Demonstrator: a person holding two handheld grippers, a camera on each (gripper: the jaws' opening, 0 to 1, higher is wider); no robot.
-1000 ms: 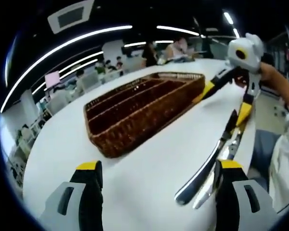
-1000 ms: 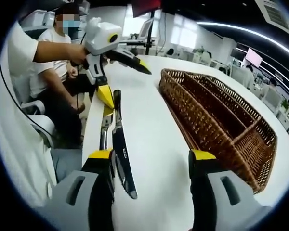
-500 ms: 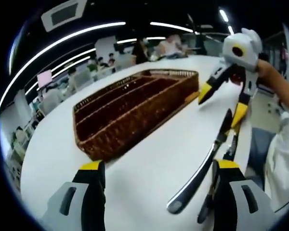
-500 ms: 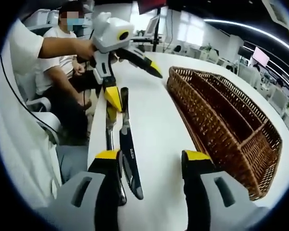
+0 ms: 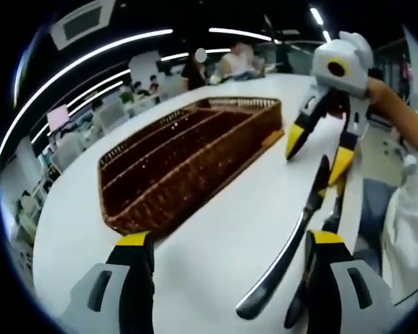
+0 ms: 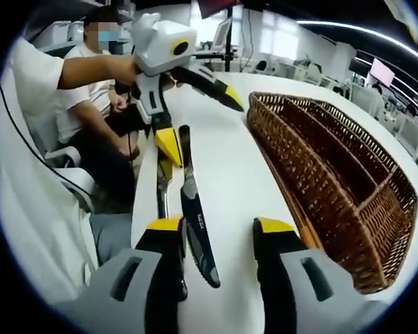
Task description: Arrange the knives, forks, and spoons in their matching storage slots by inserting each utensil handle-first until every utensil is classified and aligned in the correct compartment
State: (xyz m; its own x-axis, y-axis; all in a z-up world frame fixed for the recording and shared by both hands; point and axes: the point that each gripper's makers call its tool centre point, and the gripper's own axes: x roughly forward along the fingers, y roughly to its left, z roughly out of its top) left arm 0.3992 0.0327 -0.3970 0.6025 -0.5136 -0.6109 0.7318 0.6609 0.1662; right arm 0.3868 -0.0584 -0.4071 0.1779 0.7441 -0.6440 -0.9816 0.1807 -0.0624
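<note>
A table knife (image 5: 292, 236) lies on the white table, its shiny handle end towards my left gripper (image 5: 228, 239), which is open with the handle end just inside its right jaw. A second metal utensil (image 5: 332, 216) lies beside the knife; its kind is unclear. My right gripper (image 5: 316, 154) hovers open over the knife's far end. In the right gripper view the dark serrated blade (image 6: 198, 229) runs between the open jaws of my right gripper (image 6: 219, 224), close to the left jaw. My left gripper (image 6: 202, 126) stands open over the handle end. The other utensil (image 6: 164, 188) lies left of the knife.
A brown wicker tray (image 5: 125, 209) with long compartments, also seen as the tray (image 6: 313, 202), stands beside the utensils. The table edge (image 6: 139, 202) runs close along them. A person (image 6: 90, 83) sits beyond it. Desks and chairs fill the room behind.
My right gripper's jaws have narrowed a little and now straddle the knife blade. In the left gripper view the right gripper has come down closer to the knife's far end. Both cameras shifted.
</note>
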